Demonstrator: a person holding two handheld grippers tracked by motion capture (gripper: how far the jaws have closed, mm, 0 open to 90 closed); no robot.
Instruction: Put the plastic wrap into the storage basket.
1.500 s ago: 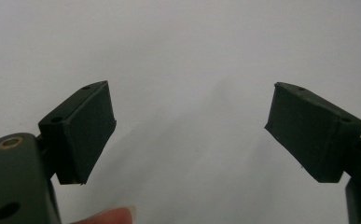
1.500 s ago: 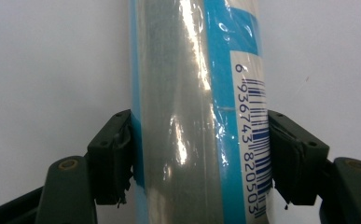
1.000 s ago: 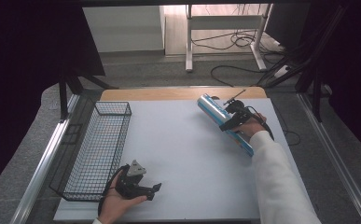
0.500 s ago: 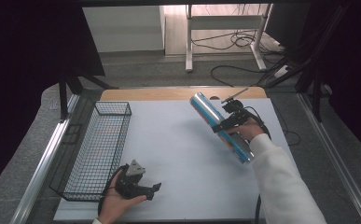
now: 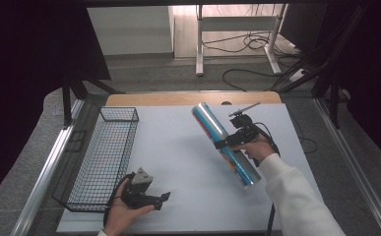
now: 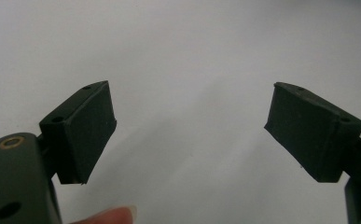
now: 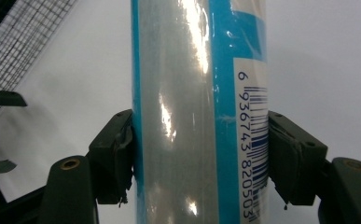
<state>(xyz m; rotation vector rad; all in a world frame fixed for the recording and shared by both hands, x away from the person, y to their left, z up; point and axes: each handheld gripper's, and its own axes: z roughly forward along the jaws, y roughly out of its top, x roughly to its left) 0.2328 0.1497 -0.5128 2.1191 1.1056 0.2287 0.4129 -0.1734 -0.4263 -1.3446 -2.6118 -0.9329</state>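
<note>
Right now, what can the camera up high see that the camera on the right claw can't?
The high view alone takes in the person's two hands, the left claw resting open near the table's front edge, the whole white table and the floor with cables beyond it. The right gripper view alone gives the close-up: a barcode printed on the tube, and the two black pads pressing its sides. Both show the right claw shut on the shiny blue and silver tube, and the wire basket off to one side.
</note>
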